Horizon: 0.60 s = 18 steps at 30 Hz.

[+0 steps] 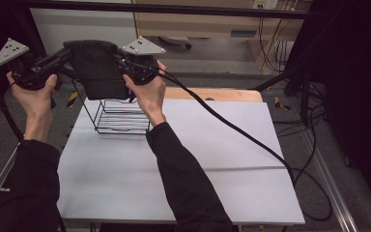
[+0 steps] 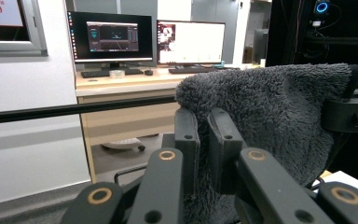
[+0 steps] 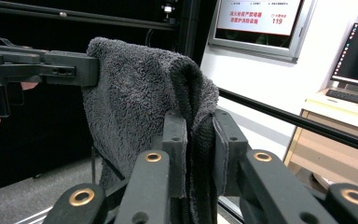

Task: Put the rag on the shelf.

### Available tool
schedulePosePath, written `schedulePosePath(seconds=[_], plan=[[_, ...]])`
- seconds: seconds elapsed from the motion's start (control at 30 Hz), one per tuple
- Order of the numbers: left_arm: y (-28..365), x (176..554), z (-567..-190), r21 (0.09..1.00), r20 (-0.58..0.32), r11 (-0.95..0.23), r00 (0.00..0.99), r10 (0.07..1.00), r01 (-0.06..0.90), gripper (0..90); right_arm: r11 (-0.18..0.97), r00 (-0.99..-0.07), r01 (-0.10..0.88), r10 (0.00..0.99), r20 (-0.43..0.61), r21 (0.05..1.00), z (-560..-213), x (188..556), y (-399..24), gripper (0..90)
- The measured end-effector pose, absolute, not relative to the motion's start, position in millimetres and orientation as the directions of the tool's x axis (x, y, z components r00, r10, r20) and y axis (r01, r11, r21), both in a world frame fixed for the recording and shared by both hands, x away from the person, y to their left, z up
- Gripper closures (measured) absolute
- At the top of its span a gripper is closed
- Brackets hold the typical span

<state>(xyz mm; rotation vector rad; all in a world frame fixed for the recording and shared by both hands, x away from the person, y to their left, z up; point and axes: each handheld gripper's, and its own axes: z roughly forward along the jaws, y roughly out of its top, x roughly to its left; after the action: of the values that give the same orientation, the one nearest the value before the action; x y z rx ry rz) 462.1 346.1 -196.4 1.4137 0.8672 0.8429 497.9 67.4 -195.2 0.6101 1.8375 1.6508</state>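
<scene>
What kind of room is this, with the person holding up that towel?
Most likely a lab or office workroom set up for recording. Two computer monitors stand on a wooden desk, a black metal frame surrounds the white table, and cables trail across the floor.

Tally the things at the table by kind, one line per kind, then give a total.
Dark grey towel, held up between both tongs: 1
Black wire rack on the white table: 1
Tongs, left and right, each shut on the towel: 2
Total: 4
</scene>
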Motion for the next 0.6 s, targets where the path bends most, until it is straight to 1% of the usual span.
schedulePosePath(seconds=[0.3, 0.6], plan=[[349, 455, -204, 1.0, -0.001, -0.006, 0.459, 0.888, 0.015, 82.9, 0.15, -0.725, -0.066, 0.672, -0.151, 0.986, -198, 490, 70, 77.8], [349, 450, -209, 1.0, 0.004, -0.01, 0.466, 0.885, 0.01, 82.9, 0.152, -0.735, -0.058, 0.662, -0.145, 0.987, -204, 487, 67, 77.8]])
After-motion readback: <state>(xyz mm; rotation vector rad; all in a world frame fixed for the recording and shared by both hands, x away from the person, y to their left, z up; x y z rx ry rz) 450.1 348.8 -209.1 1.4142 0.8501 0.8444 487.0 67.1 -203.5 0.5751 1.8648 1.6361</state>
